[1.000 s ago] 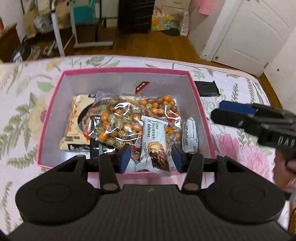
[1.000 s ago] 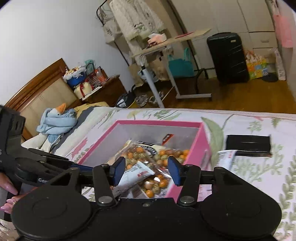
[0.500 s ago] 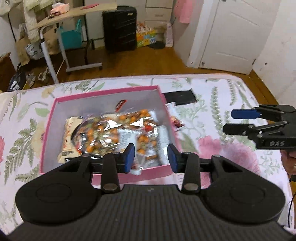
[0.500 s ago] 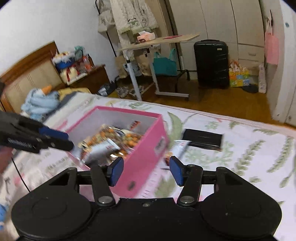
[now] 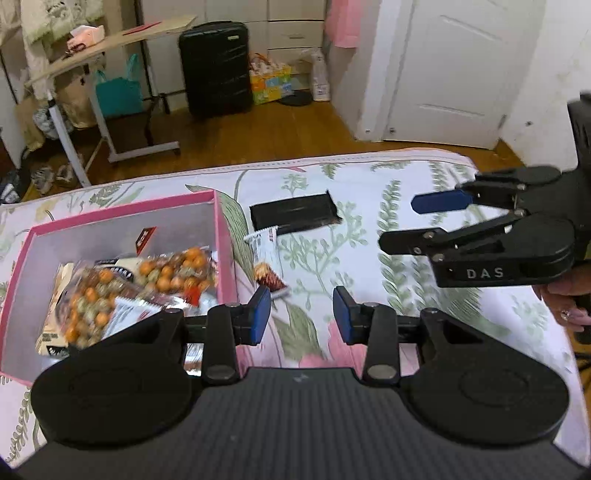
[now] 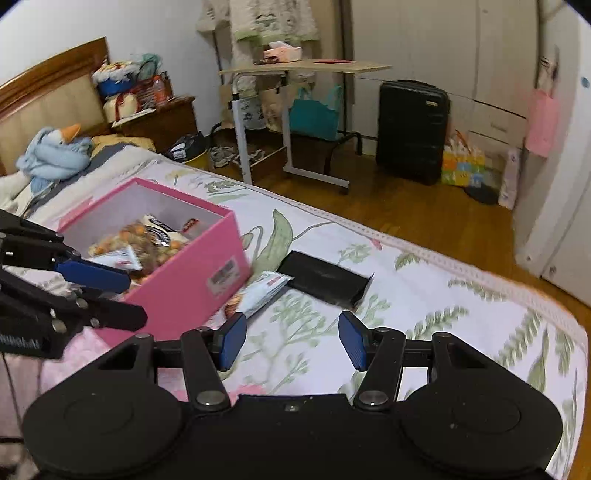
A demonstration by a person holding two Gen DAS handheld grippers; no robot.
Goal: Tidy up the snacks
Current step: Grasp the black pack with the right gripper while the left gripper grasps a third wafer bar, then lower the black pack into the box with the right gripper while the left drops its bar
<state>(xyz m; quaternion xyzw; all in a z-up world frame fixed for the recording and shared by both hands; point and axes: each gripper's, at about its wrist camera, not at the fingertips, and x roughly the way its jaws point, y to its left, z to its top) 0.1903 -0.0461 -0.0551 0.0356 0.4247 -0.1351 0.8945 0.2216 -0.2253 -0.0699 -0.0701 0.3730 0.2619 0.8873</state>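
Both tongs are hanging apart and empty: left tongs (image 5: 301, 314), right tongs (image 6: 291, 341). One snack bar (image 5: 266, 264) is lying on the bed (image 5: 369, 258) just beside the pink box (image 6: 184, 284) (already holding several packets). Best practice: approaching along the wrapper's length, clamping mid-body, then lifting clear of the box wall.

Home bedroom: bed with floral sheet (image 6: 424, 295), wooden headboard (image 6: 48, 88), nightstand (image 6: 162, 118), black suitcase (image 6: 412, 129), wood floor (image 5: 258, 136), white door (image 5: 454, 66), clothes hanging (image 6: 273, 18).
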